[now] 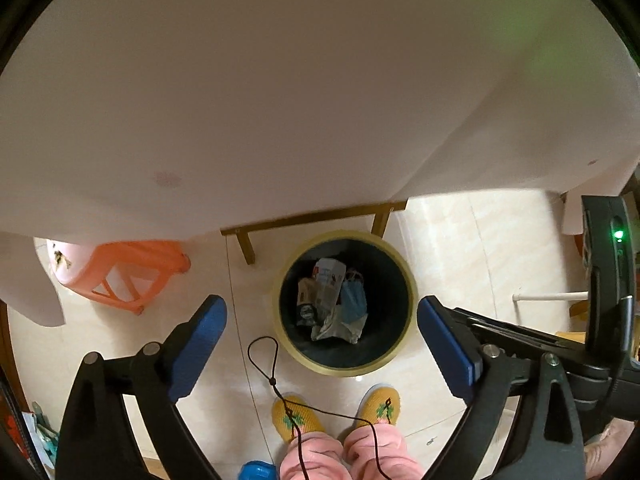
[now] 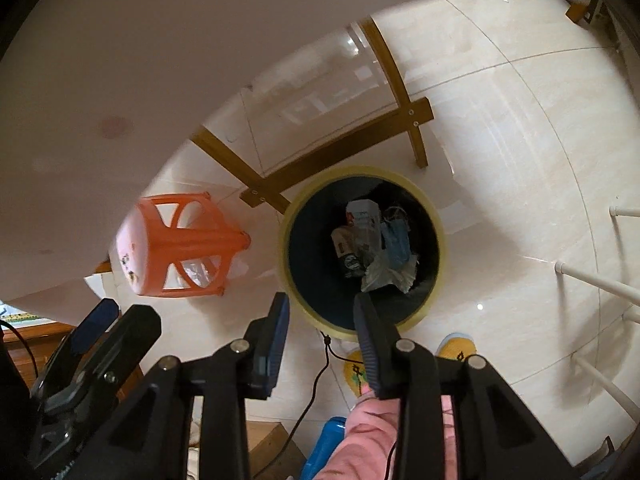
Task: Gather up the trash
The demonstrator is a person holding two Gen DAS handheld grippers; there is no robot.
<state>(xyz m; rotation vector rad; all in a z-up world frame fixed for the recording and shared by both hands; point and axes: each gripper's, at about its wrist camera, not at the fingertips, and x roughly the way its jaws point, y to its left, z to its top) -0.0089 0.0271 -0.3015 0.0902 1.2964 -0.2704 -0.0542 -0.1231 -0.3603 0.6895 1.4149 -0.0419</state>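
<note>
Two grippers hang over the trash bin (image 1: 344, 304), both empty: the left gripper (image 1: 322, 344) spread wide, the right gripper (image 2: 322, 320) parted narrowly with nothing between its pads. In the bin just beyond lie crumpled wrappers (image 2: 362, 232) and a blue face mask (image 1: 354, 300). This looks like the drop step finished; next comes seeking more trash, none visible on the white table (image 1: 280, 100). The wrappers' printing is too small to read.

My left camera looks steeply down past its fingers at the bin (image 1: 344, 304) on the floor by my slippers (image 1: 296, 418). My right camera looks down likewise from beside it; both share bin (image 2: 362, 248), orange stool (image 2: 180, 248) and table edge (image 2: 80, 160).
</note>
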